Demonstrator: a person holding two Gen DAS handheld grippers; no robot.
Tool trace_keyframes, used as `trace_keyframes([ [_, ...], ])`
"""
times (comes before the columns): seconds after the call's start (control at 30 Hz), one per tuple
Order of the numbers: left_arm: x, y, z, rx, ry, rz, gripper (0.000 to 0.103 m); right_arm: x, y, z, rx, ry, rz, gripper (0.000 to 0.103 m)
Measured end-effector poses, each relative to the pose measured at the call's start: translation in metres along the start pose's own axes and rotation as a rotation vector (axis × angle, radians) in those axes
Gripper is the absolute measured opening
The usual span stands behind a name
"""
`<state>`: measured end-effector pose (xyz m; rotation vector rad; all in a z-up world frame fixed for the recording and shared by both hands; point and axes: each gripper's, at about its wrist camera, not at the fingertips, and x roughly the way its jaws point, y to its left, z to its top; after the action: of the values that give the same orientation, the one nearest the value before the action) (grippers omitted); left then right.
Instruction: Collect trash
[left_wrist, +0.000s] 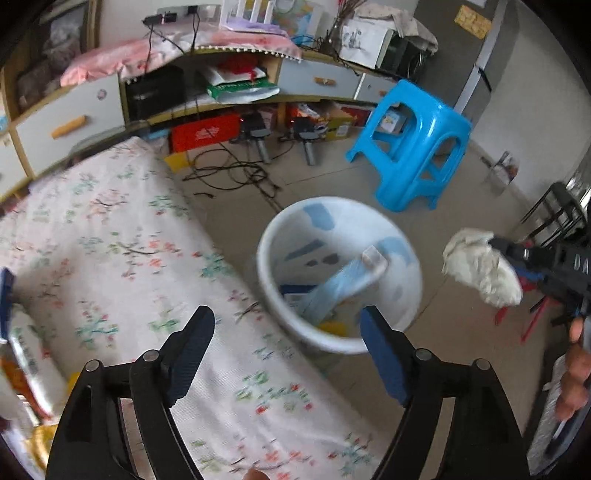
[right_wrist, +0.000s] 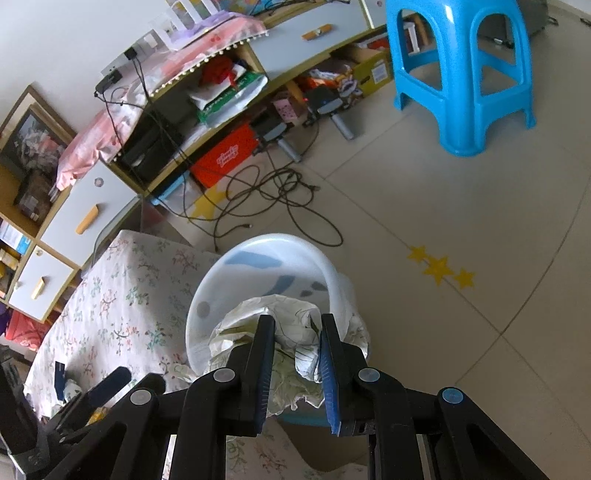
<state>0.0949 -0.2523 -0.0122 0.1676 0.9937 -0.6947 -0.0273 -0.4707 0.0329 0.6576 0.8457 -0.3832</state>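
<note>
Holding a paper wad (right_wrist: 295, 332) pinched, the right tool (right_wrist: 297, 354) sits over the bin (right_wrist: 207, 295) rim. Left tool (left_wrist: 288, 347) gapes empty, nearer the bin mouth.

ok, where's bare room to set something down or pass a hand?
Free: floral tabletop left of the white bin; floor tiles between bin and blue stool. Crowded: cable tangle by the shelf unit, table's near-left corner.

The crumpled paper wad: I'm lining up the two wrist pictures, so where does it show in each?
Left wrist view: the crumpled paper wad is at the right edge, pinched by the right gripper, right of the white bin.
Right wrist view: bottom centre, clamped between the right gripper's pads, in front of the white bin.
Shared landmark: the blue stool beyond the bin.
</note>
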Motion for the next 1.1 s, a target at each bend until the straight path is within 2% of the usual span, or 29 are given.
trace_keyframes([
  [0.17, -0.021, 0.008, -0.018, 0.046, -0.027, 0.093, 0.091, 0.005, 0.007, -0.001, -0.005, 0.002, -0.006, 0.022],
  [0.4, -0.055, 0.030, -0.041, 0.051, -0.041, 0.146, 0.101, 0.015, 0.016, -0.001, -0.002, -0.008, -0.005, 0.022],
  [0.5, -0.071, 0.044, -0.050, 0.022, -0.054, 0.163, 0.103, 0.020, 0.021, -0.001, 0.002, -0.021, 0.011, 0.029],
  [0.53, -0.077, 0.050, -0.054, 0.007, -0.061, 0.168, 0.103, 0.022, 0.022, -0.001, 0.011, -0.025, 0.019, 0.046],
  [0.6, -0.087, 0.062, -0.060, -0.019, -0.075, 0.184, 0.103, 0.023, 0.022, -0.001, 0.035, -0.034, 0.013, 0.064],
  [0.67, -0.098, 0.074, -0.067, -0.044, -0.108, 0.212, 0.103, 0.023, 0.023, -0.002, 0.042, -0.035, 0.006, 0.065],
  [0.77, -0.106, 0.086, -0.071, -0.055, -0.100, 0.254, 0.103, 0.021, 0.029, -0.003, 0.034, -0.031, 0.002, 0.065],
  [1.1, -0.124, 0.139, -0.088, -0.192, -0.060, 0.275, 0.103, 0.003, 0.072, -0.024, -0.133, -0.034, -0.023, 0.076],
])
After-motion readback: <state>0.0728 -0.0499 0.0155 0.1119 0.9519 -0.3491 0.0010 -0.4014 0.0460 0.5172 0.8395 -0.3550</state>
